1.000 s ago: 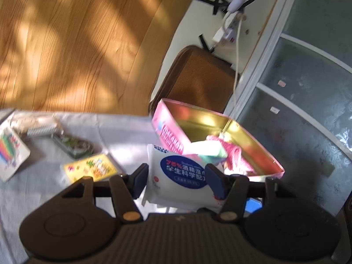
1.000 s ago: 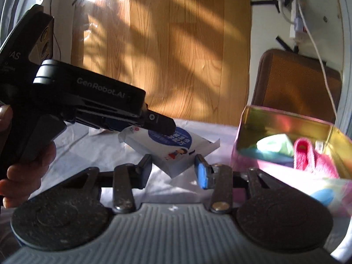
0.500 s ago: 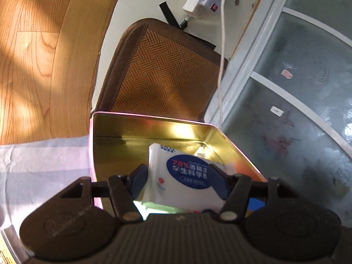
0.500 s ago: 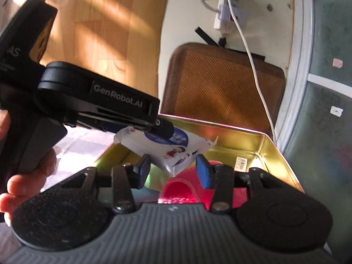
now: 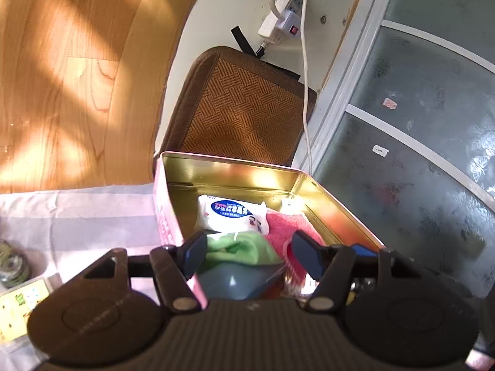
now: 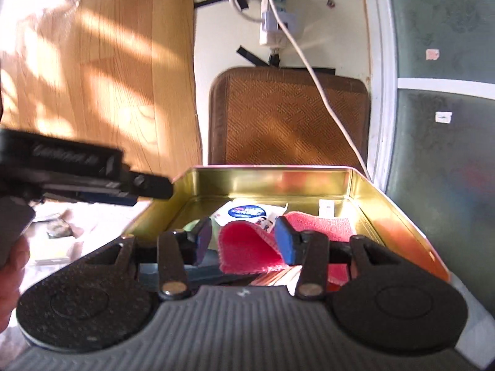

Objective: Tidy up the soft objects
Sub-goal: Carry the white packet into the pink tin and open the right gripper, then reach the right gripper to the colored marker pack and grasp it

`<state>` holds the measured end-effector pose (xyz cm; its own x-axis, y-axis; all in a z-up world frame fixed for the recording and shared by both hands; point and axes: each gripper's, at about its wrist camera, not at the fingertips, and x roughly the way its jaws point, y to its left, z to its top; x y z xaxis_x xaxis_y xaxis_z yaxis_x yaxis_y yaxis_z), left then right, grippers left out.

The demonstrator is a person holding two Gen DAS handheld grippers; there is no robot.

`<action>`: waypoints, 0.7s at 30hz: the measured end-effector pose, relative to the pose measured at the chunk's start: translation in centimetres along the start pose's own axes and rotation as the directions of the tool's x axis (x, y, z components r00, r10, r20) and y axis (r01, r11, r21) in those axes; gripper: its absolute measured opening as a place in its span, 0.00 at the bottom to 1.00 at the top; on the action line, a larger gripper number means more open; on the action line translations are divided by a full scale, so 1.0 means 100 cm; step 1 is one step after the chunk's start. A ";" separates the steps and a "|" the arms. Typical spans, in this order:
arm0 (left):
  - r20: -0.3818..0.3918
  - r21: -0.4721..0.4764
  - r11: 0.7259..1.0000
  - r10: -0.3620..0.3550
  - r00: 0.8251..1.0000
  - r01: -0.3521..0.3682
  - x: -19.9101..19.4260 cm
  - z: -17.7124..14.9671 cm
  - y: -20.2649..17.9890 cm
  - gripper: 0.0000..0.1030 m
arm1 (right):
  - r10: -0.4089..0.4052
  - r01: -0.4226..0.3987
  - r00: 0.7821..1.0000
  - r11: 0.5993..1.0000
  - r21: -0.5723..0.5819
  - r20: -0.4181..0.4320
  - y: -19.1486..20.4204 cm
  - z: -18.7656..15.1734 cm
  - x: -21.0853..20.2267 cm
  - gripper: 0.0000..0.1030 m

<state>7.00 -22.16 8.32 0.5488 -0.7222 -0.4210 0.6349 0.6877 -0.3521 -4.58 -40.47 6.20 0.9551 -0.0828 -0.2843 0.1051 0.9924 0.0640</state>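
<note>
A gold-lined pink tin box [image 5: 235,167] [image 6: 269,174] stands open on the cloth-covered table. A white wet-wipes pack with a blue label [image 5: 232,215] [image 6: 247,213] lies inside at the far end. Beside it lie a pink towel [image 5: 287,225] [image 6: 321,224] and a green cloth [image 5: 238,247]. My left gripper [image 5: 247,250] is open and empty above the box's near end. My right gripper [image 6: 244,238] is open and empty over a raised fold of the pink towel [image 6: 244,247]. The left gripper's body [image 6: 77,170] shows at the left of the right wrist view.
A woven brown cushion [image 5: 244,114] leans on the wall behind the box, under a power strip and white cable [image 5: 304,71]. A frosted glass door [image 5: 417,123] is at the right. Small packets [image 5: 18,303] and a round item [image 5: 10,267] lie on the cloth at left.
My left gripper carried the wipes pack over the box, opened and let it go; the pack now lies inside. The left gripper has drawn back. My right gripper moved over the box.
</note>
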 end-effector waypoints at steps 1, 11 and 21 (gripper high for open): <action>0.012 0.002 1.000 0.004 1.000 -0.004 -0.013 -0.006 0.004 0.62 | 0.023 -0.023 1.000 1.000 0.006 0.018 0.004 0.000 -0.006 0.47; 0.078 -0.077 0.878 0.477 0.875 -0.472 -0.156 -0.066 0.136 0.63 | 0.328 -0.332 0.942 0.942 -0.051 -0.065 0.113 0.006 0.007 0.47; 0.036 -0.392 0.750 0.591 0.806 -0.533 -0.209 -0.092 0.252 0.59 | 0.612 -0.533 0.732 0.789 0.306 -0.301 0.225 -0.004 0.126 0.38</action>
<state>6.49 10.93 0.57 0.8369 -0.1783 -0.5175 -0.0293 0.9295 -0.3677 9.74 -19.20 3.62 0.6799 0.5738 -0.4565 -0.3417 0.7988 0.4951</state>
